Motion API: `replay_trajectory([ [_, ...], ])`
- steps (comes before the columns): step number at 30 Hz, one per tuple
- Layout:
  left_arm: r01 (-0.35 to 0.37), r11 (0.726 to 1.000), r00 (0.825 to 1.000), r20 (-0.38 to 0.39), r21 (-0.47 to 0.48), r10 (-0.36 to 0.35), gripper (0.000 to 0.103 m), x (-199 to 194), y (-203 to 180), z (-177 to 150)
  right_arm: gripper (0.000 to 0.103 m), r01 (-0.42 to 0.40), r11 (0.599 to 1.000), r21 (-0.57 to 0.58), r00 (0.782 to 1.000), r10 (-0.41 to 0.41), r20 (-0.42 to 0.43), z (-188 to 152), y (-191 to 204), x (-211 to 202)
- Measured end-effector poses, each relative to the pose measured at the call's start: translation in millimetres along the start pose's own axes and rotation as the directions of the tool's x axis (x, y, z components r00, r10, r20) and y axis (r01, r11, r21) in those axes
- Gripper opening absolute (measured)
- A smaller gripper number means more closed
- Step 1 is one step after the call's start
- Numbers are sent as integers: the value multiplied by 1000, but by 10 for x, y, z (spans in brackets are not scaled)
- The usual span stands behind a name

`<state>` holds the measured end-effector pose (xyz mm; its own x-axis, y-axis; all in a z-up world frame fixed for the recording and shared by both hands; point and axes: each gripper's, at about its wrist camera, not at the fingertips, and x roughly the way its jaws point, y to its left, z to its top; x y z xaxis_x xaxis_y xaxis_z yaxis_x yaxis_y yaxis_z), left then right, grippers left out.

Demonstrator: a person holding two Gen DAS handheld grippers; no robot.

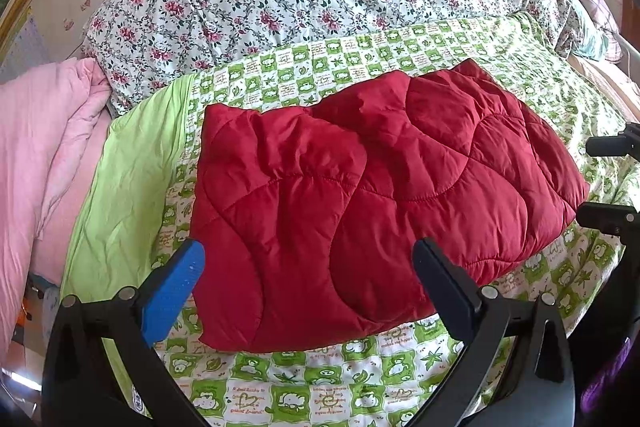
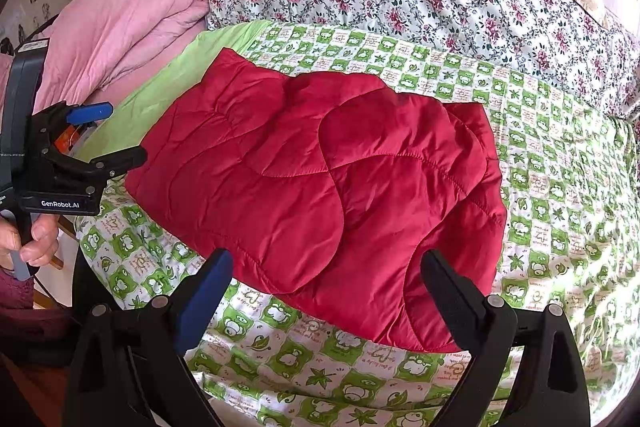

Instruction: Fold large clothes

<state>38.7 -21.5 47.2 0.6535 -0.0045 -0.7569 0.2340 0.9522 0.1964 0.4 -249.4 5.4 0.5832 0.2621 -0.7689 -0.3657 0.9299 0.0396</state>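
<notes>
Red jacket (image 1: 372, 195) folded into a padded bundle on the green sheet (image 1: 280, 387), long axis running left to right, just ahead of both grippers. Left gripper (image 1: 308, 267) and right gripper (image 2: 328, 279) both spread wide, grasping nothing, hovering at the near edge. Neither clearly nearer; fisheye warping makes that hard to judge.
</notes>
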Motion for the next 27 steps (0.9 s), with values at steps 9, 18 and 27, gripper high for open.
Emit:
replay_trajectory([
  [9, -16, 1000, 1000, 9, -1, 16, 103, 16, 6, 5, 96, -3, 1000, 1, 1000, 3, -7, 7, -26, 37],
  [18, -11, 1000, 1000, 2, -10, 11, 103, 47, 28, 27, 96, -5, 1000, 7, 1000, 5, -7, 20, -61, 72],
  [27, -16, 1000, 1000, -19, -24, 15, 103, 149, 64, 47, 96, -10, 1000, 23, 1000, 10, -17, 27, -139, 161],
])
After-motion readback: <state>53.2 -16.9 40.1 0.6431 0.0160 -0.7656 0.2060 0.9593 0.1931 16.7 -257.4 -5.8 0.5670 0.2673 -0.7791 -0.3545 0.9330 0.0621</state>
